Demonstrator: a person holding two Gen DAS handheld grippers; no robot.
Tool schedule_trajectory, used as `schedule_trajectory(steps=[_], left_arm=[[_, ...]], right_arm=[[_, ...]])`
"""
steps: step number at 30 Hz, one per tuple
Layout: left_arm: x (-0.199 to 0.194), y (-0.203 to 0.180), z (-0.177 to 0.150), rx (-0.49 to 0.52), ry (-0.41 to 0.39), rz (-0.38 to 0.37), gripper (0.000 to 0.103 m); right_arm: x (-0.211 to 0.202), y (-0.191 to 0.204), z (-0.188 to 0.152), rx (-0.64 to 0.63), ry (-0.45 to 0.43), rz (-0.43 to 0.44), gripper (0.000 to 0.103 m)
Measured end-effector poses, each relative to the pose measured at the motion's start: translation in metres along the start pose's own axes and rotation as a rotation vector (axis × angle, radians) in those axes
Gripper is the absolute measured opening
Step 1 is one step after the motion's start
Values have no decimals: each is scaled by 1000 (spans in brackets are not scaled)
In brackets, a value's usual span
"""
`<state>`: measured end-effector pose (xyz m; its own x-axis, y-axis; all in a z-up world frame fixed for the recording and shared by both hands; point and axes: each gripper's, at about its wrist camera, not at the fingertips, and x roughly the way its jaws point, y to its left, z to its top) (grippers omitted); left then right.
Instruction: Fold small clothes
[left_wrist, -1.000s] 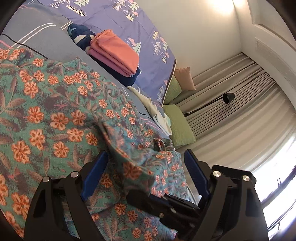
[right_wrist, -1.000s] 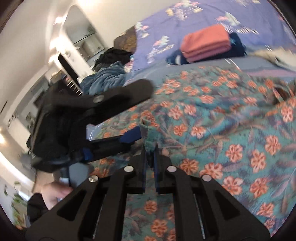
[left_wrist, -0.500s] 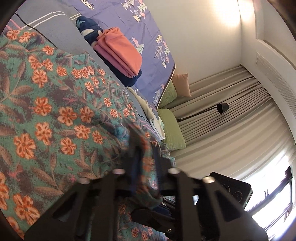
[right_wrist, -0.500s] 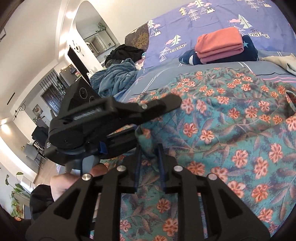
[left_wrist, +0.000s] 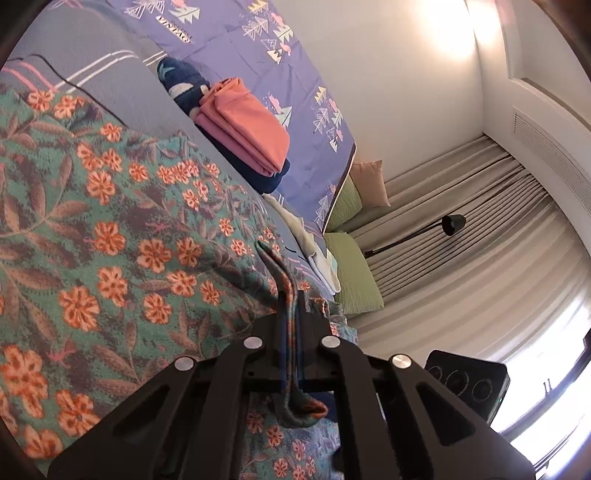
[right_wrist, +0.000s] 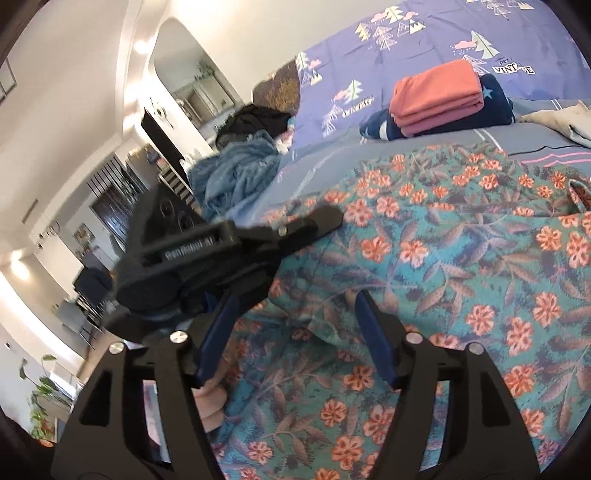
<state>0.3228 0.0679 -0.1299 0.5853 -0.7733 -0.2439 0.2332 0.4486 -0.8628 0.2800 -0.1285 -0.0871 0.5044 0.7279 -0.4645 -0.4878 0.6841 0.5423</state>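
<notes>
Left gripper (left_wrist: 291, 314) pinches the floral cloth's (left_wrist: 110, 236) edge; right gripper (right_wrist: 295, 332), at 6 o'clock, just spread, holding nothing. Regrip elsewhere, keep that edge taut.

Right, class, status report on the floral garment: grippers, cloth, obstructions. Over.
Left gripper shut on floral garment edge. Right gripper open, jaws just widened, nothing pinched. Garment spread on bed, unfolded. Nothing in the way.
</notes>
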Motion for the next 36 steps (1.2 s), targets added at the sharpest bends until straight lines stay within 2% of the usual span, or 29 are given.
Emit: schedule_trajectory(steps=[3,7,10,15,20,23,28,36], left_arm=[[-2,-10,3,14,-9,-19,3],[2,-43,15,42,-10,-93,3],[15,-86,26,120,18,-127,3],[49,-152,44,166,84,-207,3],[90,-216,55,210,136,-271,3],[105,-250,67,224,140,-308,3],[94,-288,84,286,100,-326,3],[27,-286,107,315,-34,-308,3]], right_arm=[[-18,-9,6,48,-73,46,68],[-64,-41,12,193,-266,172,73],[-86,-75,7,347,-388,270,75],[-127,-126,-10,550,-621,391,75],[-166,-151,-24,609,-782,346,75],[-174,-158,-29,638,-821,349,75],[-172,-158,-28,632,-813,362,75],[-167,-169,-29,682,-812,381,77]])
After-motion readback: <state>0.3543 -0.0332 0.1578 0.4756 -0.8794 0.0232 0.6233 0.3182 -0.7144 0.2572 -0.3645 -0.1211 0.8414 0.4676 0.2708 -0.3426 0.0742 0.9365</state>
